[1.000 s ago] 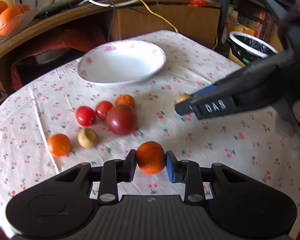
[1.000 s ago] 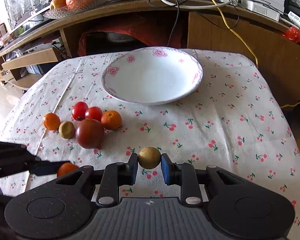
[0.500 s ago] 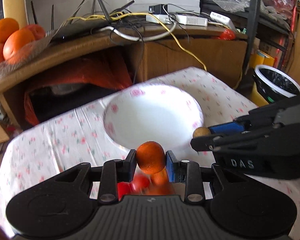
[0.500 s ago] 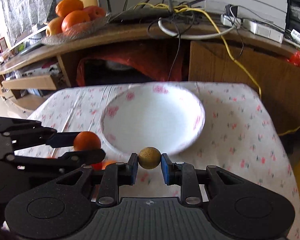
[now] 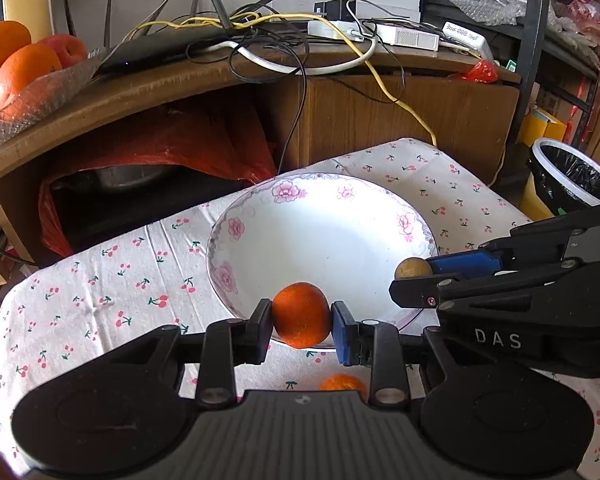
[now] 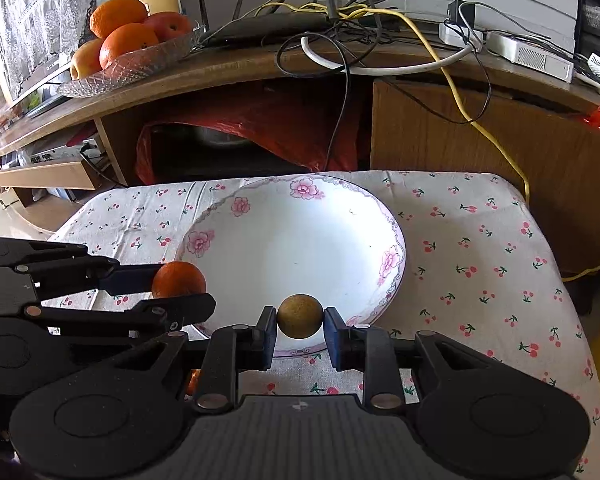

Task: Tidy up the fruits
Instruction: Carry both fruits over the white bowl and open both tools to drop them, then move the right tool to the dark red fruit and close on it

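A white bowl [image 5: 260, 216] with pink flowers on its rim sits on the cherry-print tablecloth; the right wrist view shows the same bowl [image 6: 380, 220]. My left gripper [image 5: 302, 316] is shut on a small orange [image 5: 301, 314], held over the bowl's near rim. My right gripper [image 6: 300, 317] is shut on a small brown round fruit [image 6: 300, 316], also above the near rim. In the left wrist view the brown fruit [image 5: 413, 268] hangs at the bowl's right edge. In the right wrist view the orange [image 6: 179, 279] hovers at the bowl's left edge.
Another small orange [image 5: 342, 382] lies on the cloth under my left gripper. A wooden shelf [image 6: 260, 68] behind the table carries cables and a glass dish of oranges [image 6: 124, 40]. A bin with a black bag [image 5: 572, 178] stands to the right of the table.
Both grippers have carried their fruits forward from the loose fruit pile to the bowl's near rim. The pile has dropped out of view. Each grip has stayed shut.
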The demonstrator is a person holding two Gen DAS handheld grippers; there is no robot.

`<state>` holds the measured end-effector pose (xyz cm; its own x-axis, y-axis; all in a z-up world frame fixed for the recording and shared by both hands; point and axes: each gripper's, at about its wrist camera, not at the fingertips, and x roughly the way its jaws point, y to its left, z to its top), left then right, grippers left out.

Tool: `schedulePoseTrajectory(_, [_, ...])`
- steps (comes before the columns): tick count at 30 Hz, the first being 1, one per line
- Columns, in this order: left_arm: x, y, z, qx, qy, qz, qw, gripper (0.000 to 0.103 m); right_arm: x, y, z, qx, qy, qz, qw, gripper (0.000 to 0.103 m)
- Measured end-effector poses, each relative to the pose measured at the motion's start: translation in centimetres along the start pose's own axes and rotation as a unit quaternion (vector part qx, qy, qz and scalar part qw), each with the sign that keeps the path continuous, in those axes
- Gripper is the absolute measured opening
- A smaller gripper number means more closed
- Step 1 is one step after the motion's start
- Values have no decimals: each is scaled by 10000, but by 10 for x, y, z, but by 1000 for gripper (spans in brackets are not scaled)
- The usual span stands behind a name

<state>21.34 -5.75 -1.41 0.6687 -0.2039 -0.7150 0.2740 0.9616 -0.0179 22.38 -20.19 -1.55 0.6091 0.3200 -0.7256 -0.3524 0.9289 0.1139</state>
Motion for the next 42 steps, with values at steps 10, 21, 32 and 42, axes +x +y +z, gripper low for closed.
schedulePoseTrajectory(10, [1, 0, 2, 23, -54, 33, 10000, 41, 1, -4, 2, 85, -43, 26, 10000, 26])
schedulePoseTrajectory(21, [-15, 4, 1, 6, -207, -13, 9998, 47, -10, -3, 3, 121, -162, 112, 9997, 28])
schedulePoseTrajectory(32, [-40, 16, -17, 58, -97, -122, 9999, 47, -21, 15, -8, -24, -32, 432, 9991, 32])
schedulePoseTrajectory(42, [-61, 38, -52, 86, 120, -187, 9997, 48, -18, 37, -25, -261, 302, 774, 9962, 32])
